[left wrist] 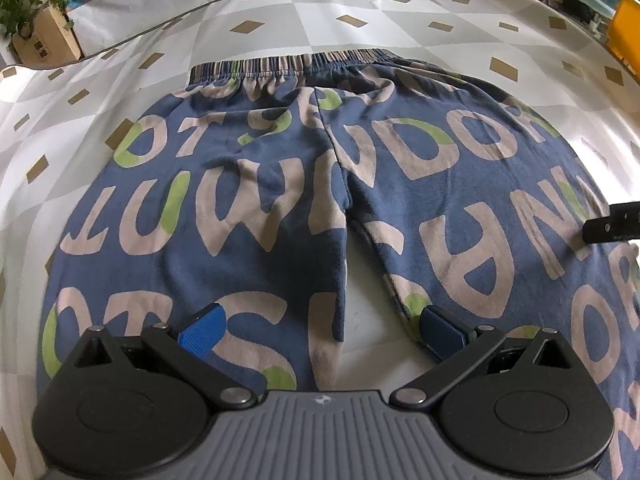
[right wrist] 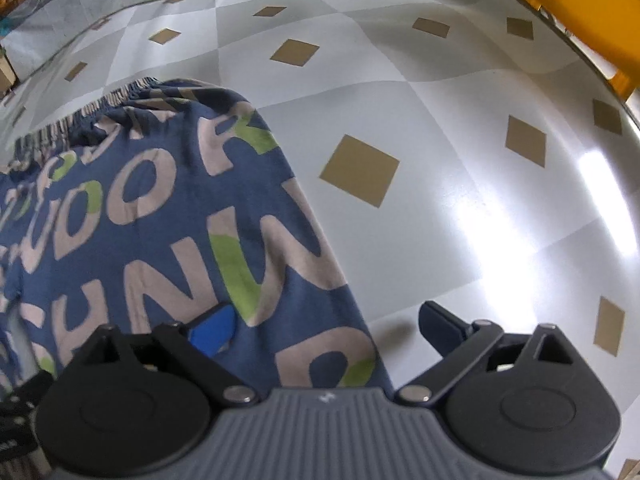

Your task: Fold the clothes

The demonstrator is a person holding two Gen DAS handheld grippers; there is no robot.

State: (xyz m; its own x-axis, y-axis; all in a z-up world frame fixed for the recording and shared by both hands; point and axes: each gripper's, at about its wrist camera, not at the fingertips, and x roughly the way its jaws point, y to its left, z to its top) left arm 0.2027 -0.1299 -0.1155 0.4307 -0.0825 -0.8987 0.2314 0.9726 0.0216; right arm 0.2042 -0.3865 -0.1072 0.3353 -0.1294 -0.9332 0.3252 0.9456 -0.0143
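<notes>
Blue trousers (left wrist: pixel 280 200) with large beige and green letters lie flat on the bench (right wrist: pixel 440 120); left tongs (left wrist: pixel 320 330) and right tongs (right wrist: pixel 326 330) both spread wide.

Bright, even daylight in both views. Strong white glare streaks on the glossy tablecloth (right wrist: pixel 520 240) toward its right edge in the right wrist view, with a fainter sheen at the same edge in the left. Soft shadows under the pants (left wrist: pixel 280 200) and beside the right gripper (right wrist: pixel 324 326). Heavy fisheye bending at the edges; background clutter soft, centre sharp.
</notes>
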